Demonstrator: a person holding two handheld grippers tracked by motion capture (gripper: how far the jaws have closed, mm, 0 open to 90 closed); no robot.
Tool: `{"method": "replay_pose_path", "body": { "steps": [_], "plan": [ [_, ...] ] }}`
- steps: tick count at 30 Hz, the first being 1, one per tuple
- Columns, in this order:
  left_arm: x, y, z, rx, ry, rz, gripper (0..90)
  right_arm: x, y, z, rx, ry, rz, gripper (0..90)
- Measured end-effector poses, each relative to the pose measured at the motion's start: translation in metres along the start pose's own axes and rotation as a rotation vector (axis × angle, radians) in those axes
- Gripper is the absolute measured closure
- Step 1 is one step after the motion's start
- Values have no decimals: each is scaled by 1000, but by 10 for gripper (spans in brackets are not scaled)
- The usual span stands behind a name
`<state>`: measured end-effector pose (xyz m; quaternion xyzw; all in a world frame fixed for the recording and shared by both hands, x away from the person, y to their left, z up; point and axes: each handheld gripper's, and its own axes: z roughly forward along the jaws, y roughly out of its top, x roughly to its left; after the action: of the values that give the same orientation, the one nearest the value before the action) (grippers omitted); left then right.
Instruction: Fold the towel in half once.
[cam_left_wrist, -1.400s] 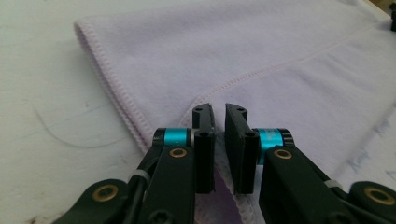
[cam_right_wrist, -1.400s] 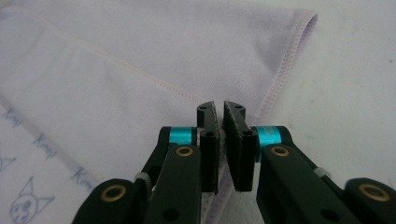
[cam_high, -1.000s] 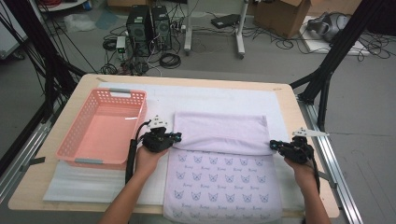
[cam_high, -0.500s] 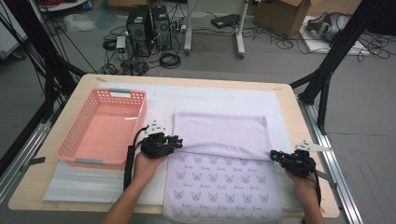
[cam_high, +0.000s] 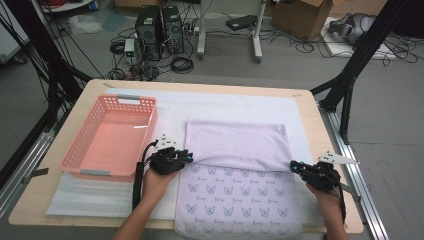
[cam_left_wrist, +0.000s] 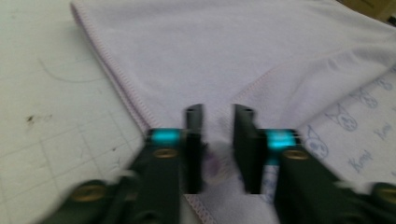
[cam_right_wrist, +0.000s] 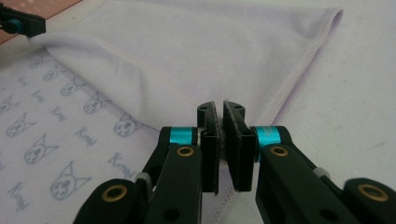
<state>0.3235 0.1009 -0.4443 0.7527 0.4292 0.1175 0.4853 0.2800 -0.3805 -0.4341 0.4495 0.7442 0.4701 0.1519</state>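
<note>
Both grippers drew nearer; towel (cam_high: 235, 150) lies folded, probably halfway.

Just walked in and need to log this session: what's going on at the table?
A person is folding a lilac towel with a cat print on the white table mat, a two-jaw gripper in each hand. The right gripper is pinched shut on the folded-over edge; the left gripper stands open around the opposite corner. The far half lies folded toward the person. A pink plastic basket sits beside it.
</note>
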Motion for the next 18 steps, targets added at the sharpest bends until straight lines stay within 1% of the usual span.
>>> {"method": "replay_pose_path", "body": {
  "steps": [1, 3, 5, 6, 7, 8, 11, 12, 14, 16, 18],
  "plan": [
    [0, -1, 0, 1, 3, 3, 601, 1, 1, 0, 4, -5, -2, 844],
    [0, -2, 2, 22, 2, 18, 594, 3, 2, 1, 11, -12, -16, 844],
    [0, -3, 4, 32, -9, 26, 665, 5, 2, 1, 20, -18, -18, 844],
    [0, -4, 4, 39, -17, 36, 728, 5, 2, 2, 26, -24, -22, 844],
    [-1, -5, 4, 43, -21, 46, 810, 4, 1, 2, 35, -28, -22, 844],
    [-3, -5, 4, 39, -21, 64, 860, 4, 1, 1, 35, -30, -23, 844],
    [-3, -5, 0, 34, -33, 71, 871, 3, -2, -2, 41, -21, -5, 844],
    [-3, -5, -4, 23, -43, 68, 872, 3, -2, -3, 43, -22, -11, 844],
    [-2, -6, -10, 3, -53, 62, 874, 3, -4, -6, 44, -14, -6, 844],
    [-2, -8, -17, -17, -69, 49, 875, 4, -7, -9, 49, -7, -9, 844],
    [-3, -11, -24, -28, -81, 48, 874, 5, -11, -10, 57, -2, -8, 844]
  ]
}}
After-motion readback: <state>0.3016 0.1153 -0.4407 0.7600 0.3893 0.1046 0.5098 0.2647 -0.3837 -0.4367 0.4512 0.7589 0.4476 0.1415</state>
